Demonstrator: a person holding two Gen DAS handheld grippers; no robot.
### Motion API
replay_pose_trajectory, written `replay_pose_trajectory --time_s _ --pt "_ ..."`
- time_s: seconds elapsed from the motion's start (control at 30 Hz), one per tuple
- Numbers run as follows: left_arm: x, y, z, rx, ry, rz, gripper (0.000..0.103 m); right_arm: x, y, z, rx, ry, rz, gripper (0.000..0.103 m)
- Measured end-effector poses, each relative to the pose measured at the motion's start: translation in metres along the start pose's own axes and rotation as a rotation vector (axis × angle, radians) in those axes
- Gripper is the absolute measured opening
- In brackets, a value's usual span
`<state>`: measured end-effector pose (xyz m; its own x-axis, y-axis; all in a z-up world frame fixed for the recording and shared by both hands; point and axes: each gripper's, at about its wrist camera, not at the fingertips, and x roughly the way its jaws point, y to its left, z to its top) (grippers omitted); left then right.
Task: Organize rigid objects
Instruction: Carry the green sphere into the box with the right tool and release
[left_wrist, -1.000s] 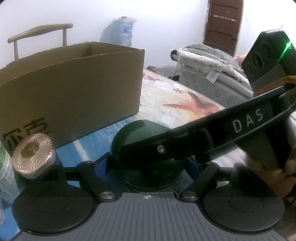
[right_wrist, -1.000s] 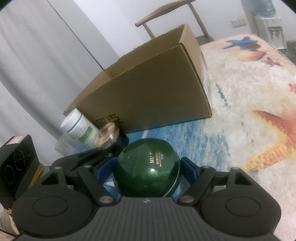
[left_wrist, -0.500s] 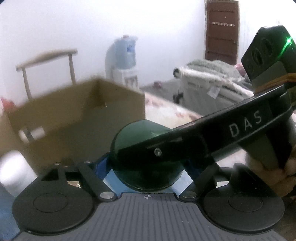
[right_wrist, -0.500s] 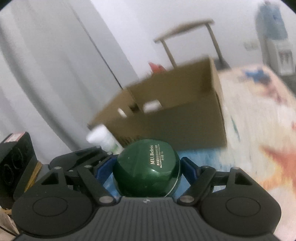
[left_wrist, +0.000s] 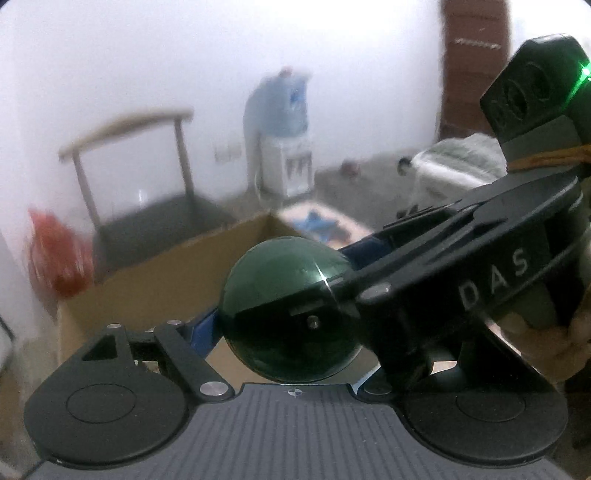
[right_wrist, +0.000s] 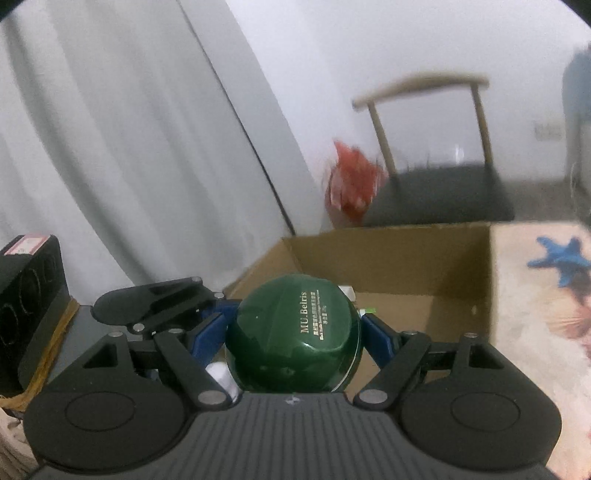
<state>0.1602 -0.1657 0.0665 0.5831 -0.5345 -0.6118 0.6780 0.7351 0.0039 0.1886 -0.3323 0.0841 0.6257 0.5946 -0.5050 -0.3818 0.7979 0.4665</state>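
Note:
A round dark green jar (right_wrist: 293, 334) with gold lettering is held between both grippers, above the open cardboard box (right_wrist: 461, 280). My right gripper (right_wrist: 295, 339) is shut on it, blue pads at both sides. In the left wrist view the jar (left_wrist: 284, 314) sits between the left gripper's (left_wrist: 291, 325) fingers too, with the right gripper's body crossing over from the right. The box (left_wrist: 155, 284) lies below and behind it. Some white items lie in the box, mostly hidden by the jar.
A wooden chair (right_wrist: 436, 147) with a dark seat and a red bag (right_wrist: 351, 188) stand behind the box. A water dispenser (left_wrist: 280, 136) stands by the far wall. The starfish-print cloth (right_wrist: 546, 295) covers the table to the right. A grey curtain (right_wrist: 110, 147) hangs at left.
Both grippers have lifted the green jar from the table up and over the box's rim. The bottles beside the box have dropped out of view.

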Motion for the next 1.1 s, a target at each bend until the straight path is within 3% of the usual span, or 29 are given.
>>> replay_pose_trajectory --time_s 0.2,0.37,0.8,1.1 --pt "0.071 0.047 0.013 -0.168 0.246 -0.058 0.082 0.076 -0.052 0.026 0.159 0.205 0.029 0.082" --pt "0.095 0.068 0.014 -0.213 0.343 -0.066 0.082 0.1 -0.073 0.022 0.223 0.279 0.034 0.082" --pt "0.123 0.079 0.008 -0.179 0.453 0.001 0.083 0.141 -0.095 0.018 0.318 0.392 0.082 0.082" --pt "0.128 0.076 0.005 -0.158 0.481 0.01 0.089 0.156 -0.1 0.014 0.353 0.449 0.052 0.082"
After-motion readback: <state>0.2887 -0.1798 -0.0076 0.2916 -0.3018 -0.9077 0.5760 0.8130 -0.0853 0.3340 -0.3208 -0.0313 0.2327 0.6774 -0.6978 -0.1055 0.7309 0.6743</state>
